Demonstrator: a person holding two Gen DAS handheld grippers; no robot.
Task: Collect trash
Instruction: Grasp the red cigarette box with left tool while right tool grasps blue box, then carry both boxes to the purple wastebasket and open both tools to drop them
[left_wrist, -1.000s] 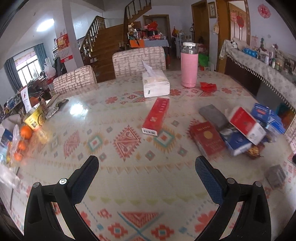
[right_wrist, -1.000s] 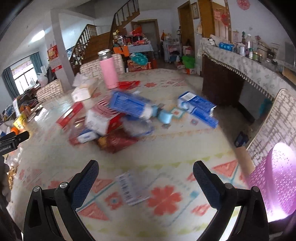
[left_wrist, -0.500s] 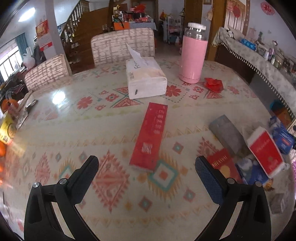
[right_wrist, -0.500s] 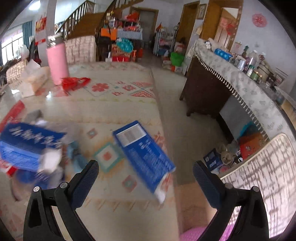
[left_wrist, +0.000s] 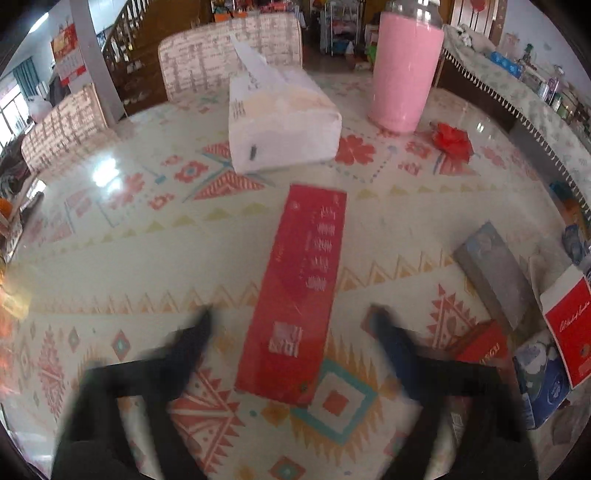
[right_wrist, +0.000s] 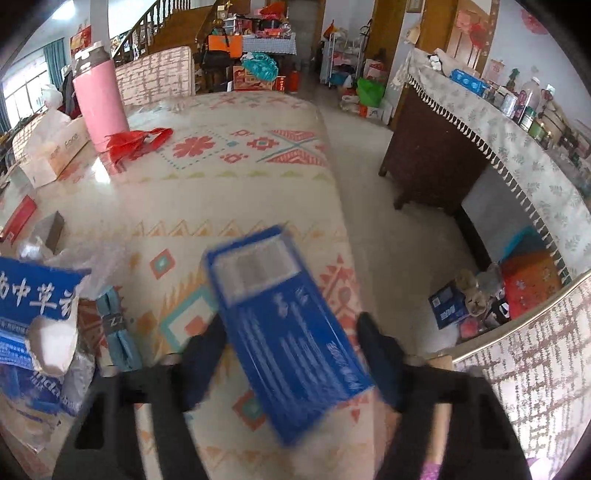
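Left wrist view: the left gripper (left_wrist: 290, 325) has its jaws closing around the near end of the long red box (left_wrist: 299, 291), which lies flat on the table (left_wrist: 110, 236) running from 6 toward 12 o'clock. The blurred fingers (left_wrist: 192, 336) stand clear of its sides, so nothing is grasped yet. The likely trouble is that the box is thin and flat, so the pads may skid over its edges on the glossy patterned cloth or push it toward the white tissue pack (left_wrist: 280, 125) at 12 o'clock. The pink flask (left_wrist: 402, 66) stands at 1 o'clock, with more cartons (left_wrist: 569, 325) at 3 o'clock.

Right wrist view: the right gripper (right_wrist: 291, 339) is also closing, with the blue carton (right_wrist: 291, 332) between its fingers (right_wrist: 201, 354), though contact is unclear (the blur hides the pads). The carton sits close to the table's edge at 3 o'clock, so a glancing squeeze could tip it off onto the tiled floor (right_wrist: 369, 184). Torn blue packaging (right_wrist: 33, 295) lies at 9 o'clock. The room is cluttered, with a fringed sideboard (right_wrist: 498, 140) at 2 o'clock and a staircase (right_wrist: 166, 18) at 11.
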